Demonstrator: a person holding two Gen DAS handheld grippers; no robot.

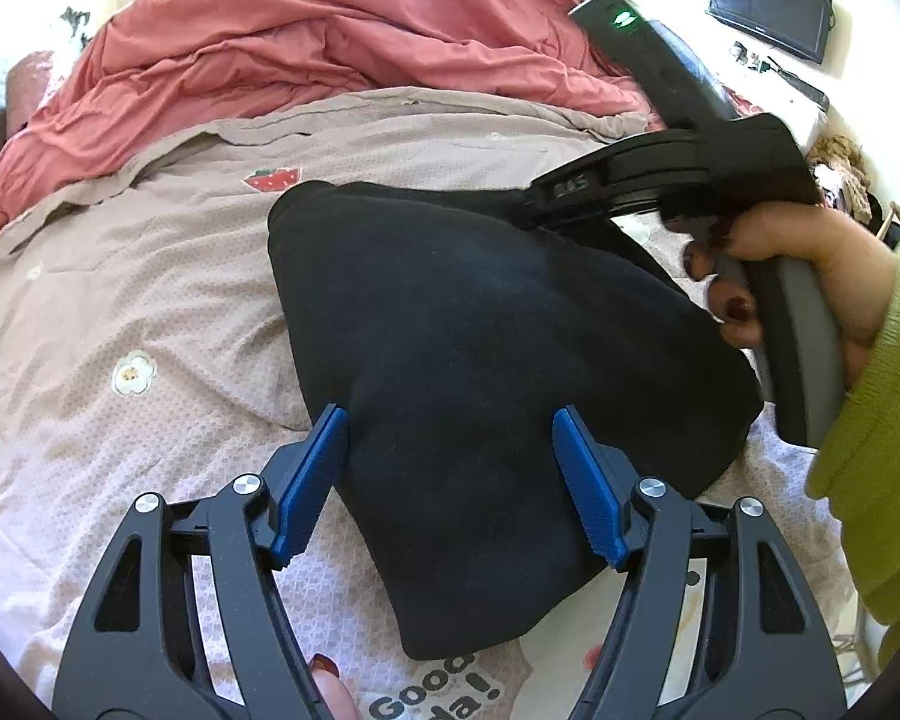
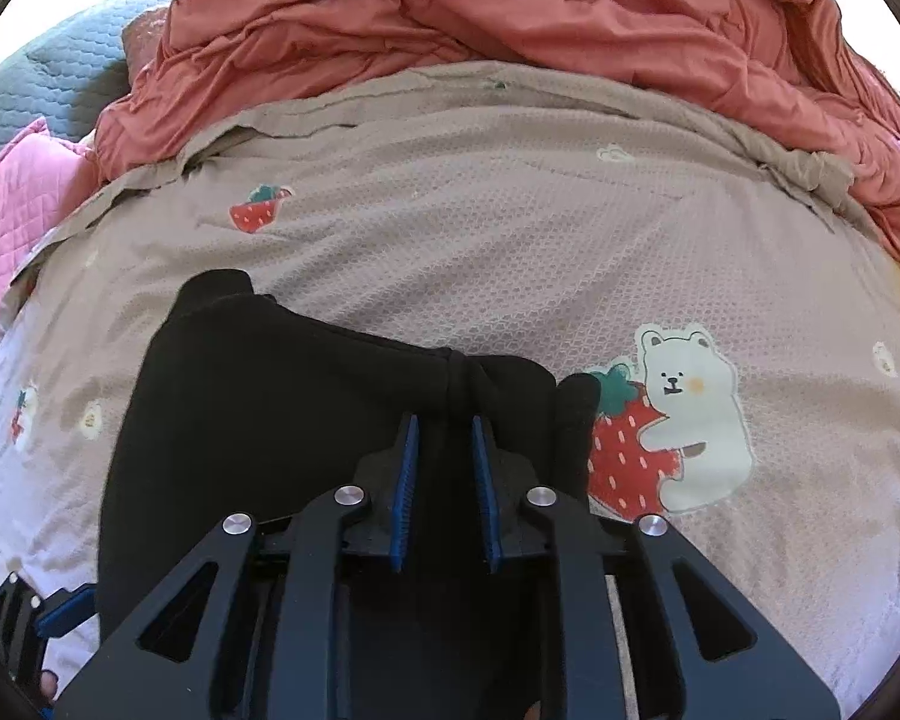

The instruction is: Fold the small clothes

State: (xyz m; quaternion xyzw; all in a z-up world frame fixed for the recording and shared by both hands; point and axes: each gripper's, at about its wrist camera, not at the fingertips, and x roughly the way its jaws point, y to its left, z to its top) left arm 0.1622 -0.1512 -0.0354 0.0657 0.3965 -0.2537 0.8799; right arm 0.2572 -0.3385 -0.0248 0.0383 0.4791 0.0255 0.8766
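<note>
A black garment (image 1: 498, 360) lies partly folded on the patterned bedsheet (image 1: 150, 276). My left gripper (image 1: 450, 426) hovers open over its near part, the blue pads (image 1: 315, 480) set wide, one at the cloth's left edge. My right gripper (image 2: 445, 432) has its pads close together with a gathered ridge of the black garment (image 2: 258, 396) pinched between them at its far edge. In the left wrist view the right gripper (image 1: 531, 207) reaches in from the upper right, held by a hand (image 1: 810, 276) in a green sleeve. The left gripper (image 2: 54, 612) shows at the lower left of the right wrist view.
A rumpled salmon-red duvet (image 1: 306, 24) is piled along the far side of the bed. The sheet carries a bear-and-strawberry print (image 2: 678, 420) right of the garment. A pink quilted cushion (image 2: 18, 210) lies at the left. A dark screen (image 1: 768, 6) stands beyond the bed.
</note>
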